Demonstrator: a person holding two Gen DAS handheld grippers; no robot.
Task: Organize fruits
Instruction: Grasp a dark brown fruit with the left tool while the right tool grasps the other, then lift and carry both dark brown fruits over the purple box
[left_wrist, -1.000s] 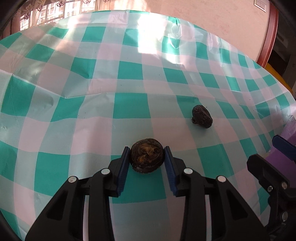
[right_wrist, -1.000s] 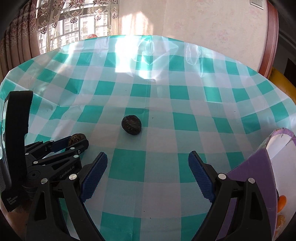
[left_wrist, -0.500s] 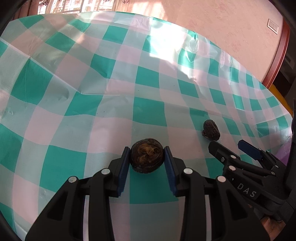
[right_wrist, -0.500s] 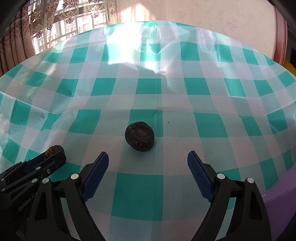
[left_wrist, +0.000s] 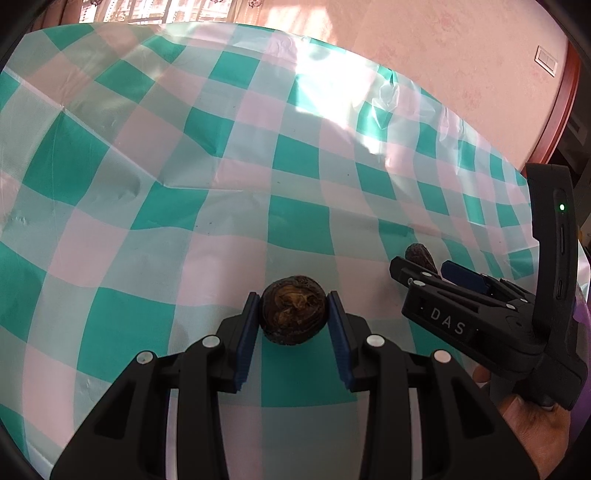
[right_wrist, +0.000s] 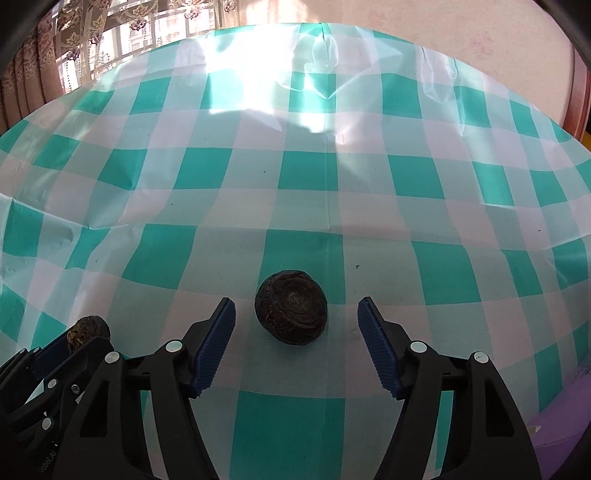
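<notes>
My left gripper is shut on a dark brown wrinkled fruit, held between its blue pads just above the green-checked tablecloth. That fruit also shows at the lower left of the right wrist view, in the left gripper. A second dark round fruit lies on the cloth. My right gripper is open, its blue pads on either side of this fruit and apart from it. In the left wrist view the second fruit peeks out behind the right gripper.
A purple container rim sits at the lower right of the right wrist view. A pink wall and a window lie beyond the table's far edge. A red-brown door frame stands at the right.
My right gripper has moved forward and down until its open jaws straddle the second fruit. My left gripper keeps its hold on the first fruit and has swung left.
</notes>
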